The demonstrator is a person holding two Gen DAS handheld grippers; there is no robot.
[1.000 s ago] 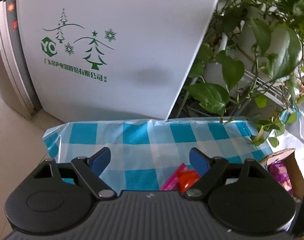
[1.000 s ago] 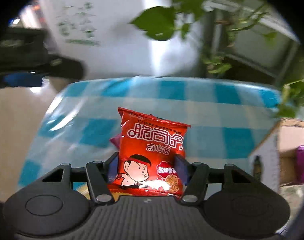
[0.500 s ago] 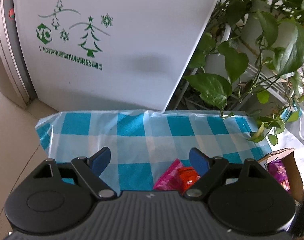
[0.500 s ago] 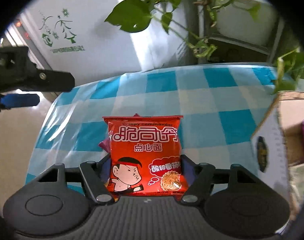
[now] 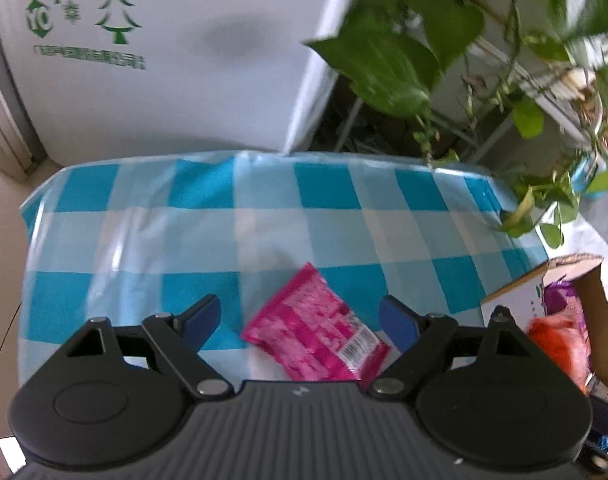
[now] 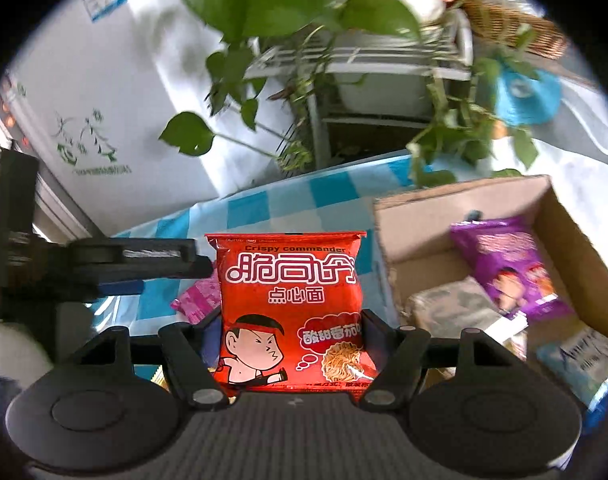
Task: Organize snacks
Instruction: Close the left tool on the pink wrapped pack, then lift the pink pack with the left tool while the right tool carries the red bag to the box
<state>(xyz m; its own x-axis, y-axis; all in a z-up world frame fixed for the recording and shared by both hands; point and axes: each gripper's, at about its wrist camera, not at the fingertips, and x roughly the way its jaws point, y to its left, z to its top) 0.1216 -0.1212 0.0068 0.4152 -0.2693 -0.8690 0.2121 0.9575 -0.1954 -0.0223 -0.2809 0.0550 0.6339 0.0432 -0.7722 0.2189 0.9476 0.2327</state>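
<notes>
My right gripper (image 6: pixel 289 336) is shut on a red noodle-snack packet (image 6: pixel 289 304) and holds it upright above the table, just left of an open cardboard box (image 6: pixel 388 240). The box holds a purple snack packet (image 6: pixel 504 264) and other packets. My left gripper (image 5: pixel 299 320) is open, its blue fingertips on either side of a pink snack packet (image 5: pixel 316 332) that lies flat on the blue checked tablecloth (image 5: pixel 143 240). The pink packet also shows in the right wrist view (image 6: pixel 197 300), and so does the left gripper's body (image 6: pixel 103 264).
A white appliance with green tree print (image 5: pixel 163 60) stands behind the table. Leafy potted plants (image 5: pixel 404 60) on a white rack (image 6: pixel 384 60) hang over the back right edge. The box also shows at the right of the left wrist view (image 5: pixel 516 292).
My right gripper has carried the red packet to the right, beside the box. My left gripper has tilted down and forward, so the pink packet now lies between its open fingers.
</notes>
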